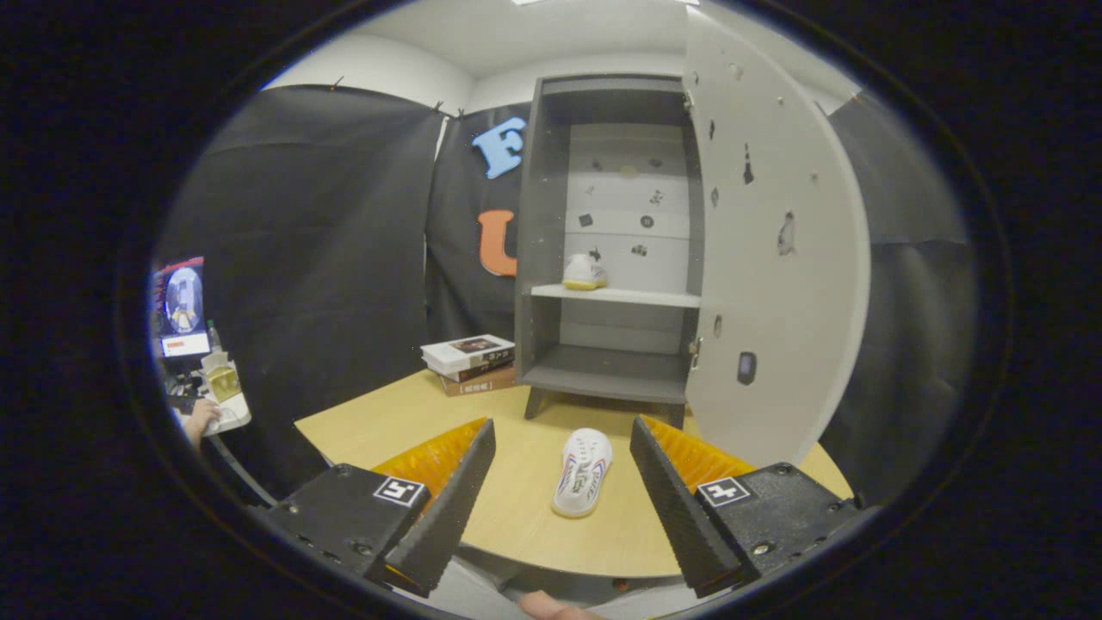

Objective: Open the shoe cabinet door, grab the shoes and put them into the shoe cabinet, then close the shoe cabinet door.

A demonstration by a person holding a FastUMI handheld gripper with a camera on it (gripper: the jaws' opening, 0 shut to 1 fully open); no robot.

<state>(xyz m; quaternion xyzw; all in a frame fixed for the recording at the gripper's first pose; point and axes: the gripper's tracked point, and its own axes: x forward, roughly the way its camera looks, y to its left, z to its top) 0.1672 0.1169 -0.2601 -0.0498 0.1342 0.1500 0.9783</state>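
Note:
The grey shoe cabinet [551,215] stands at the far side of the wooden table [387,422], its white door [775,258] swung wide open to the right. One white shoe with a yellow sole [585,272] sits on the cabinet's middle shelf [637,297]. A second white shoe [583,472] lies on the table in front of the cabinet, toe toward me. My gripper [562,439] is open, and this shoe lies between the fingers, touching neither.
A stack of books [470,362] rests on the table left of the cabinet. Far left, a person's hand [200,420] is at a desk with a monitor [181,306]. The cabinet's bottom shelf [603,372] holds nothing.

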